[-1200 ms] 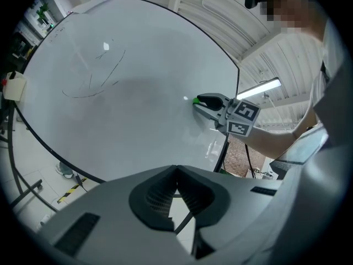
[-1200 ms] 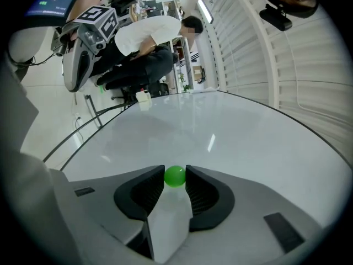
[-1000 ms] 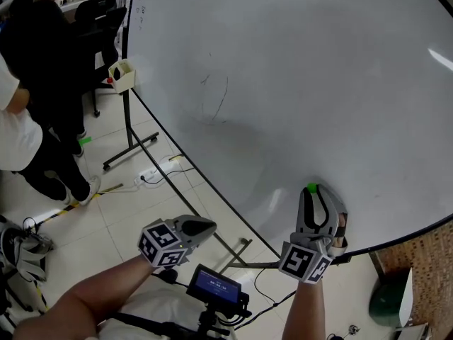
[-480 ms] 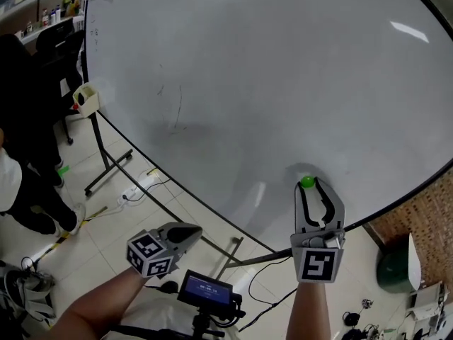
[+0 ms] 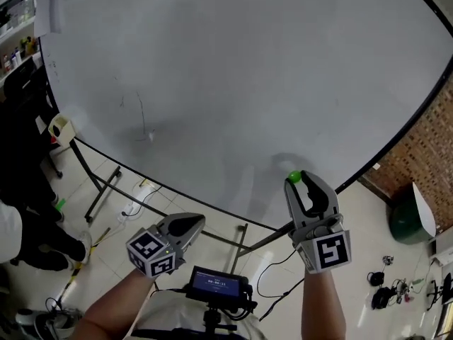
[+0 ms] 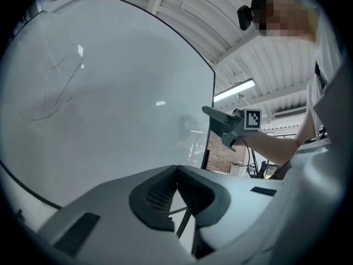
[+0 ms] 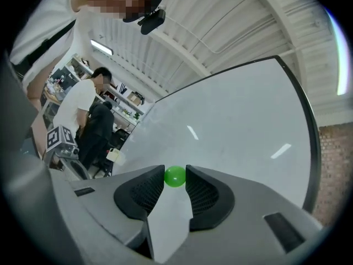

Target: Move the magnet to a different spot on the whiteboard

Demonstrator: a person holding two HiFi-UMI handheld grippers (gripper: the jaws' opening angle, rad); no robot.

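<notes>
- Magnet (image 7: 175,176), a round green ball showing no long axis, is sitting pinched between the right tongs' (image 5: 299,183) tips, before the whiteboard's (image 5: 212,83) lower part.
- Left tongs (image 6: 177,173) are hanging closed, gripping nothing.

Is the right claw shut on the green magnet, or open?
Shut on it: the right claw presses the green magnet from both sides.

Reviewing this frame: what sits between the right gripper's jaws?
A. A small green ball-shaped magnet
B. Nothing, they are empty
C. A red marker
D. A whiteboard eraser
A: in the right gripper view, the green magnet is pinched between the tips of the right gripper, with both jaws pressing on its sides in front of the whiteboard.
</notes>
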